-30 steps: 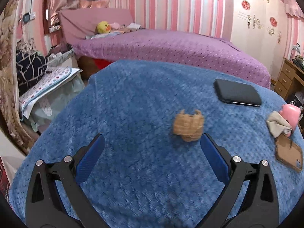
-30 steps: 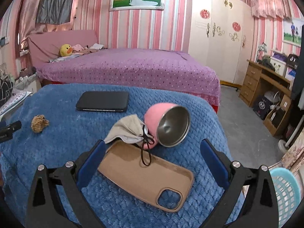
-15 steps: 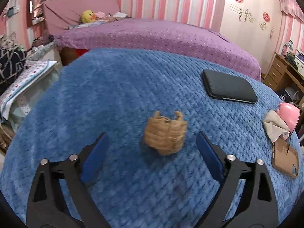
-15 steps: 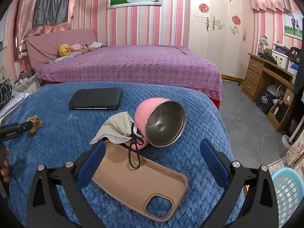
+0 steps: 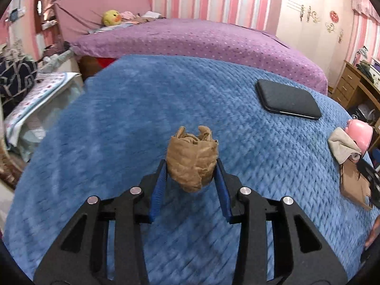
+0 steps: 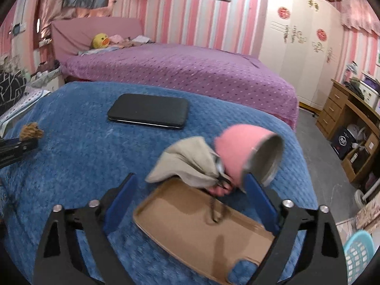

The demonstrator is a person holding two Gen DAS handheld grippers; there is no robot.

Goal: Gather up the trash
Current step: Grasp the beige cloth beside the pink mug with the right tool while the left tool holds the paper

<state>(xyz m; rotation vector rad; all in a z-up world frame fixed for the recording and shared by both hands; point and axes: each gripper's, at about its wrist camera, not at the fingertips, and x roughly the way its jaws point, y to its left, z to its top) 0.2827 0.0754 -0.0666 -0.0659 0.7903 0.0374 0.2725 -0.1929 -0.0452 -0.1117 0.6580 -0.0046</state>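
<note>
On the blue quilted blanket (image 5: 118, 123), the left gripper (image 5: 191, 169) has just closed its blue pads against the crumpled brown paper ball (image 5: 192, 160), gripping it, while the right gripper (image 6: 188, 187), narrowing yet open and empty, straddles a beige cloth pouch (image 6: 187, 160).

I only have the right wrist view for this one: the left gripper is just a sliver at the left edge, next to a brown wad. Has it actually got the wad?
Observer: Yes. In the left wrist view, the left gripper has just been closing its jaws, and both blue pads now touch the crumpled brown paper between them.
Operator: Anything else caught in the jaws?
Observer: No. Only the blue blanket shows beneath the paper.
</note>
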